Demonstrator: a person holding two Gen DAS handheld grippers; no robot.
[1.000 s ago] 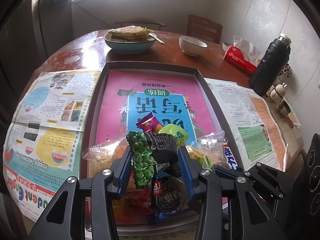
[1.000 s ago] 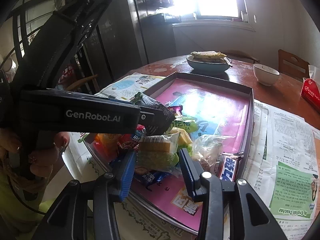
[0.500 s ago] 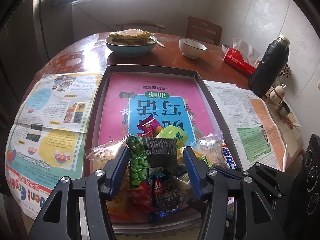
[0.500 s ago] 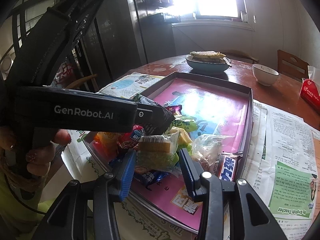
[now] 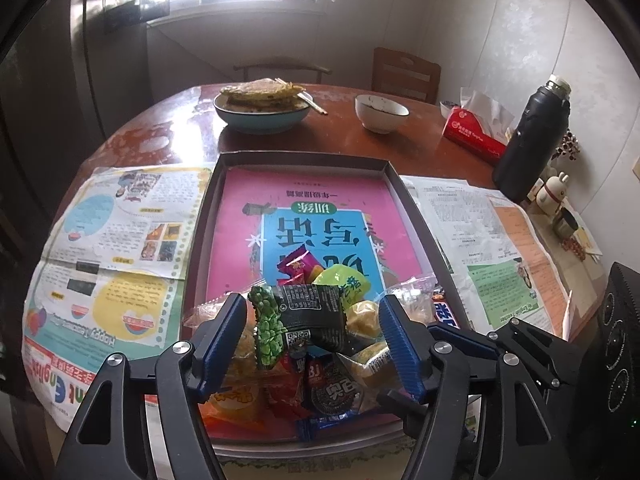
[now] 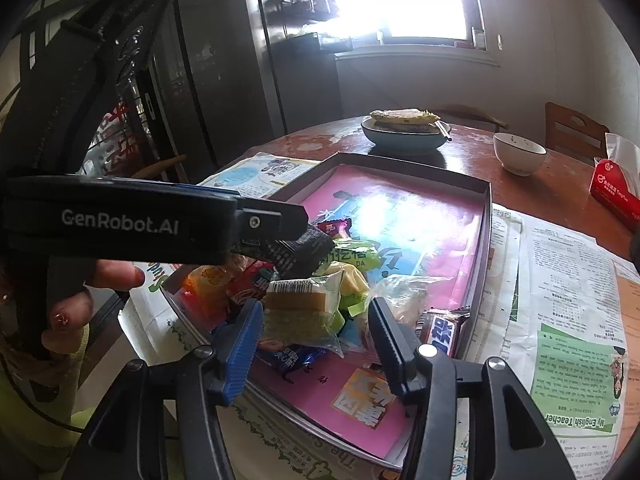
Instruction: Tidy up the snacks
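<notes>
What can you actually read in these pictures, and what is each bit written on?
"GenRobot.AI": side of the left gripper.
"My English Teacher", upside down: newspaper.
"Happy Teachers' Day", upside down: other newspaper.
Snack wrappers, tissue box, tray liner: Chinese print, too blurred or distorted to read.

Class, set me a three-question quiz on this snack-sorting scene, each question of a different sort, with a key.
1. True or false: the black-and-green pea snack packet lies on the snack pile between the left gripper fingers, whose jaws are opening.
2. Multiple choice: the tall black flask stands on A) the pink-lined shallow cardboard tray, B) the round brown wooden table, C) a chair.
3. Fill in: the teal bowl holds flat ____.

Key: 1 true; 2 B; 3 pancakes.
</notes>
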